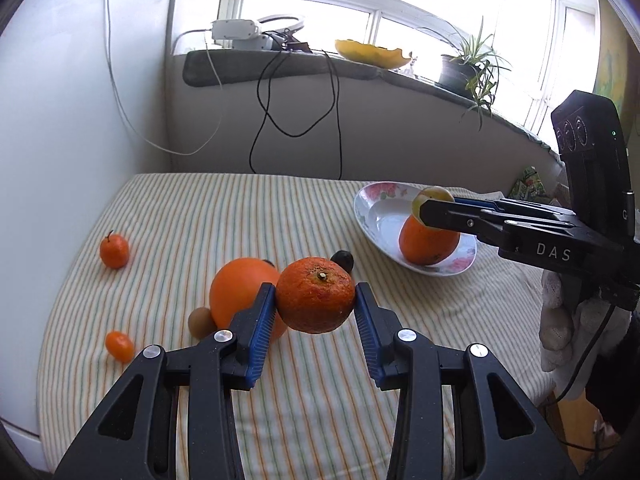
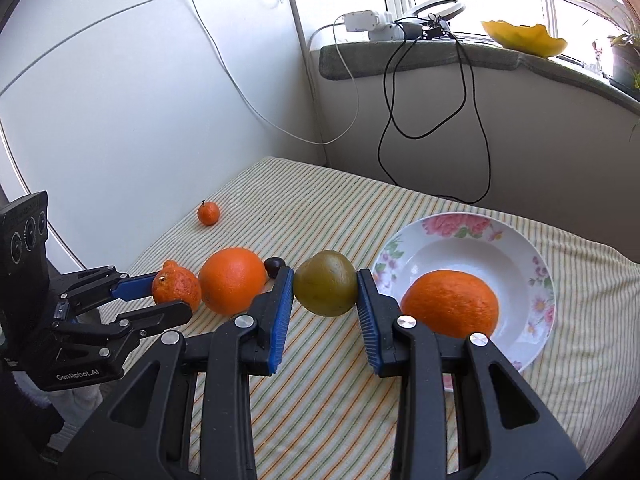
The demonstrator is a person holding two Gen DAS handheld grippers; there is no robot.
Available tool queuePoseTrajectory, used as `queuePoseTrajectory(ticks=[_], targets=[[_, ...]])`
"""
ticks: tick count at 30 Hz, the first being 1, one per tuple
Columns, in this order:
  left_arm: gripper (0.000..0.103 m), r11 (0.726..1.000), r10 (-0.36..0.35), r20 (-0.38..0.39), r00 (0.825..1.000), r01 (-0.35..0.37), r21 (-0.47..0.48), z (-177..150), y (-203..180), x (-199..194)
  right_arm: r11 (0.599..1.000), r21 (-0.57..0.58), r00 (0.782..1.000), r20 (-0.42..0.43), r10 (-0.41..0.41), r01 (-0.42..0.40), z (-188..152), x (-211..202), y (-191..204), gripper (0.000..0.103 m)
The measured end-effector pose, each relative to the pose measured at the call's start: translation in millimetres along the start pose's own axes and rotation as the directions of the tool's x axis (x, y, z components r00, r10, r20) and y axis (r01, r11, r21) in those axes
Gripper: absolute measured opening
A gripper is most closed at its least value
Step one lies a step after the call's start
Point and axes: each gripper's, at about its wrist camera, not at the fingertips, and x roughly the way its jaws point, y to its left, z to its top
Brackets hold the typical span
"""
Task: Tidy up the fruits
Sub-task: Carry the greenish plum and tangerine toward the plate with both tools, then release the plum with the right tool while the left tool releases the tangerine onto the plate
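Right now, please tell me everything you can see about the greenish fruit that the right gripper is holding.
The greenish fruit is round, olive-green with a yellowish tint and a smooth, slightly glossy skin. No stem or leaf is visible. The right gripper is shut on it: the blue ribbed pads press its left and right sides. It hangs clear above the striped cloth, beside the flowered plate, not in it. Nothing else touches it.

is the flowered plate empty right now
No, one orange lies in the flowered plate, seen plainly from the right wrist.
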Motion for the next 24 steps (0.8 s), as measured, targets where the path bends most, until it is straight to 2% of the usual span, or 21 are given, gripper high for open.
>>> queuePoseTrajectory(ticks=[11, 24], targets=[[0.038, 0.997, -0.059, 0.014, 0.998, 0.058, 0.045, 33.8, -20.0, 31.1, 0.996, 0.053, 0.997, 0.029, -0.07, 0.068, 9.5, -14.4, -44.3, 0.033], [0.038, 0.988, -0.138, -0.026, 0.99, 0.14, 0.067, 66.9, -54.1, 83.6, 0.985, 0.119, 0.992, 0.005, -0.129, 0.128, 7.4, -3.1, -107.3, 0.033]])
